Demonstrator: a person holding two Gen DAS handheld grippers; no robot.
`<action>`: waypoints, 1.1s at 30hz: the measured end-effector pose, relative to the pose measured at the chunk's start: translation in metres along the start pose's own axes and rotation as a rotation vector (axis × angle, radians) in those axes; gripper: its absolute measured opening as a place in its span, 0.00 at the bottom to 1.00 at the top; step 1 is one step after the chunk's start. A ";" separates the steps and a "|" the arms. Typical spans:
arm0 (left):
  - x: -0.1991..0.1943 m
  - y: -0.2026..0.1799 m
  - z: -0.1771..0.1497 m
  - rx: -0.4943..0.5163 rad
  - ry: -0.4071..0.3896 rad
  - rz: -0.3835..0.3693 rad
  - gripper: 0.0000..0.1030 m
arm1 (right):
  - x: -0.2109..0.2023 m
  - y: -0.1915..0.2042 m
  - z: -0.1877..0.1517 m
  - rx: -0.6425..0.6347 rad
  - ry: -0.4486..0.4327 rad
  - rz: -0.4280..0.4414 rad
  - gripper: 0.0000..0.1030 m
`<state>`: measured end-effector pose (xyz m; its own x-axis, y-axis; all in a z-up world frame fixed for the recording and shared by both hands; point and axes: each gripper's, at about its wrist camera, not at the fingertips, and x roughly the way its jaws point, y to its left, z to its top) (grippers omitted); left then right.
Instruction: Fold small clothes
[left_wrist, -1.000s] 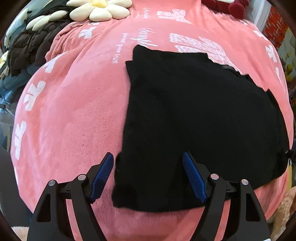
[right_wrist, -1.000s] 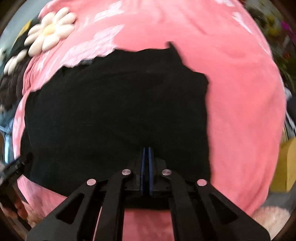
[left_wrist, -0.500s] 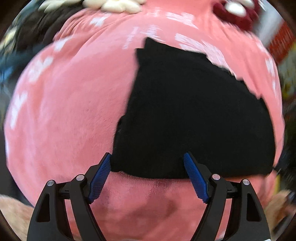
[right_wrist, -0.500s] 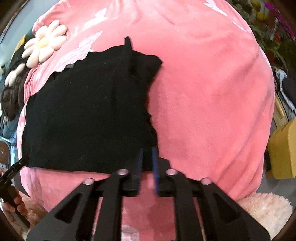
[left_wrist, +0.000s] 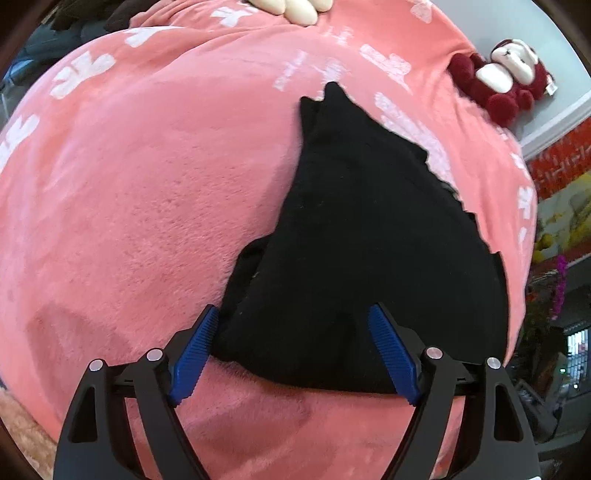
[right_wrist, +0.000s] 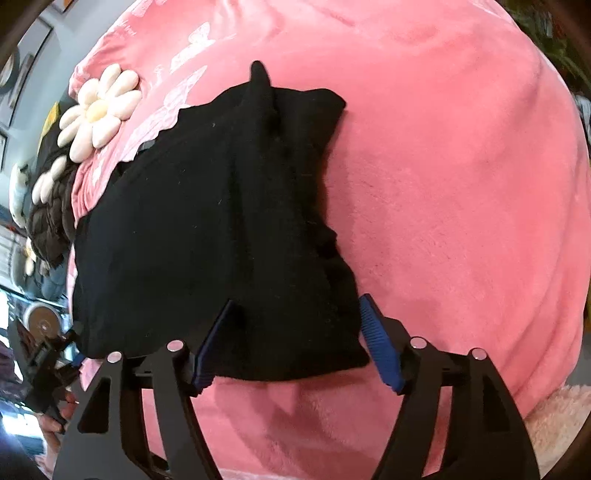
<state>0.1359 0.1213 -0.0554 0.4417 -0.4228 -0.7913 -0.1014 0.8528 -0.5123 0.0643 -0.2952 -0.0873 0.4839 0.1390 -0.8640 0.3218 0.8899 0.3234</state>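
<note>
A black garment (left_wrist: 369, 240) lies folded on a pink plush blanket (left_wrist: 129, 184). It also shows in the right wrist view (right_wrist: 207, 229), bunched with an upturned corner at its far edge. My left gripper (left_wrist: 295, 347) is open, its blue pads on either side of the garment's near left corner. My right gripper (right_wrist: 297, 343) is open too, its pads on either side of the garment's near right corner. Neither gripper holds the cloth.
A white daisy cushion (right_wrist: 98, 110) and dark clothes (right_wrist: 48, 218) lie at the blanket's far left. A red and white plush toy (left_wrist: 506, 81) sits at the far right. The other gripper and a hand (right_wrist: 48, 373) show at the left edge.
My right gripper has opened and let go of the garment after pulling its right side over to the left. The garment is narrower and bunched now. Both grippers have drawn back to its near edge.
</note>
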 end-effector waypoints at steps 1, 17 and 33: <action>0.000 0.002 -0.001 -0.006 -0.005 -0.019 0.63 | 0.002 0.002 0.001 -0.009 -0.001 -0.007 0.65; -0.087 -0.184 0.029 0.372 -0.142 -0.258 0.08 | -0.018 -0.013 0.003 0.073 -0.069 -0.007 0.74; 0.061 -0.278 -0.108 0.587 0.195 -0.014 0.24 | -0.061 -0.057 0.018 0.223 -0.195 0.159 0.74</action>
<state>0.0944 -0.1747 0.0022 0.2623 -0.4362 -0.8608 0.4349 0.8497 -0.2981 0.0307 -0.3621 -0.0466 0.6823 0.1635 -0.7125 0.3895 0.7434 0.5437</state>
